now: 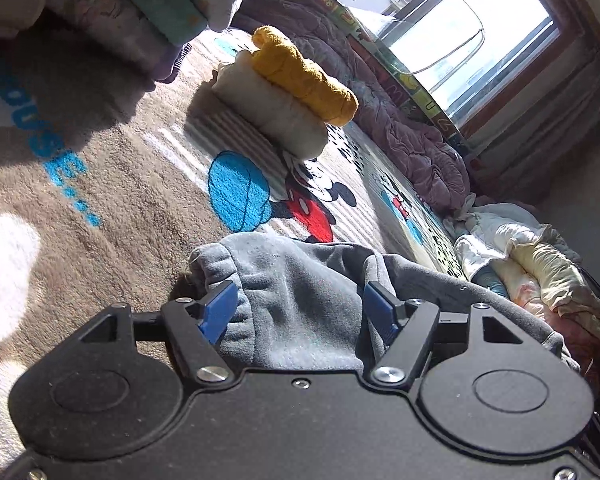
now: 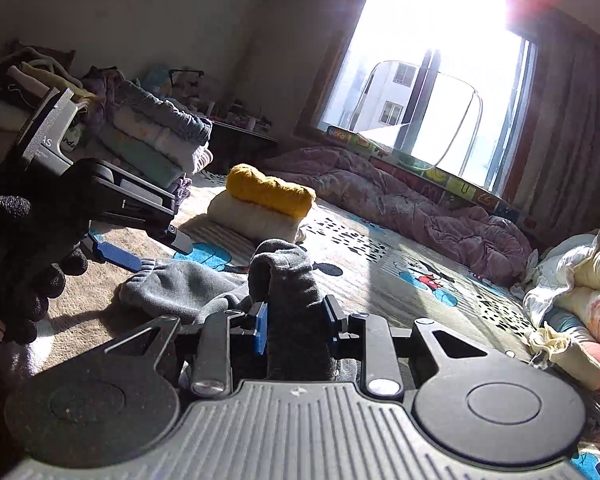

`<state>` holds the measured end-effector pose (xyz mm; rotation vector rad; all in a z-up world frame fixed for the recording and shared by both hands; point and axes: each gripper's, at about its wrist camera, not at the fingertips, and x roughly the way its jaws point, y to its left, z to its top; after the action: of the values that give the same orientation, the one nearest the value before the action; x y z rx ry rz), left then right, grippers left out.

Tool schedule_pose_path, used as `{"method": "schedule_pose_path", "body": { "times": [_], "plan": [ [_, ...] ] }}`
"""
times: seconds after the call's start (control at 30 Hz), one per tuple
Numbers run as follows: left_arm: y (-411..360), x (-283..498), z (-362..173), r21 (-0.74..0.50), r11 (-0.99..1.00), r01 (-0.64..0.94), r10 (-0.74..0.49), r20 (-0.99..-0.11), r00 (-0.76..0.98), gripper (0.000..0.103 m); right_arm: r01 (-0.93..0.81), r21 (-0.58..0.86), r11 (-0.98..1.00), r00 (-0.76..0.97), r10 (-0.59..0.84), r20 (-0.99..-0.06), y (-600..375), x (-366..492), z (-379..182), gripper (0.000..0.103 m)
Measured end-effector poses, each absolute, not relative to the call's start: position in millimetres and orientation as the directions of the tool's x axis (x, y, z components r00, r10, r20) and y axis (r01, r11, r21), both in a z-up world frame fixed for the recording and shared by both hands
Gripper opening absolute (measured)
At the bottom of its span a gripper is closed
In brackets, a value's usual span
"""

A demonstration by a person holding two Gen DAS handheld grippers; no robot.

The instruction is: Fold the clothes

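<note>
A grey fleece garment (image 1: pixel 300 280) lies bunched on the cartoon-print blanket (image 1: pixel 100 200). My left gripper (image 1: pixel 300 312) sits low over it, blue pads wide apart, with the ribbed cuff and a mound of cloth between them; the jaws look open. In the right wrist view the same garment (image 2: pixel 180 288) spreads to the left, and a dark fold of it stands upright between the pads of my right gripper (image 2: pixel 294 320), which is shut on it. The left gripper's blue finger (image 2: pixel 116 258) touches the garment's left edge, held by a gloved hand (image 2: pixel 20 260).
A folded yellow piece on cream ones (image 1: pixel 300 76) (image 2: pixel 268 192) sits beyond the garment. A tall folded pile (image 1: pixel 140 12) (image 2: pixel 156 136) stands far left. A purple quilt (image 2: pixel 420 208) lies under the window. Unfolded laundry (image 1: pixel 520 256) (image 2: pixel 580 280) is heaped at right.
</note>
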<state>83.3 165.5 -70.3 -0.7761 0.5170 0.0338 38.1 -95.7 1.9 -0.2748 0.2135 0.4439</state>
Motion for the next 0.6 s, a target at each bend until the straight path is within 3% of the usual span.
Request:
{"method": "schedule_pose_path", "body": {
  "times": [0.33,0.43,0.5,0.6],
  "plan": [
    [160.3,89.8,-76.1,-0.659,0.727,-0.191,-0.205,-0.474,0.856,0.070,-0.197,0.457,0.867,0.905,0.340,-0.255,-255.4,154.2,14.5,0.027],
    [157.3,94.1,-82.3,-0.638,0.740,-0.214,-0.193,-0.505,0.841,0.070,-0.106,0.534,0.839,0.904,0.304,-0.299,-291.3,181.5,1.7,0.027],
    [156.4,97.1,-84.6,-0.639,0.738,-0.216,-0.199,-0.512,0.836,0.070,-0.042,0.539,0.841,0.902,0.264,-0.342,-311.0,195.7,-9.2,0.004],
    [152.4,101.1,-85.5,-0.627,0.751,-0.206,-0.208,-0.522,0.827,0.070,0.079,0.542,0.837,0.871,0.206,-0.446,-340.8,215.5,-27.5,0.005]
  ]
}}
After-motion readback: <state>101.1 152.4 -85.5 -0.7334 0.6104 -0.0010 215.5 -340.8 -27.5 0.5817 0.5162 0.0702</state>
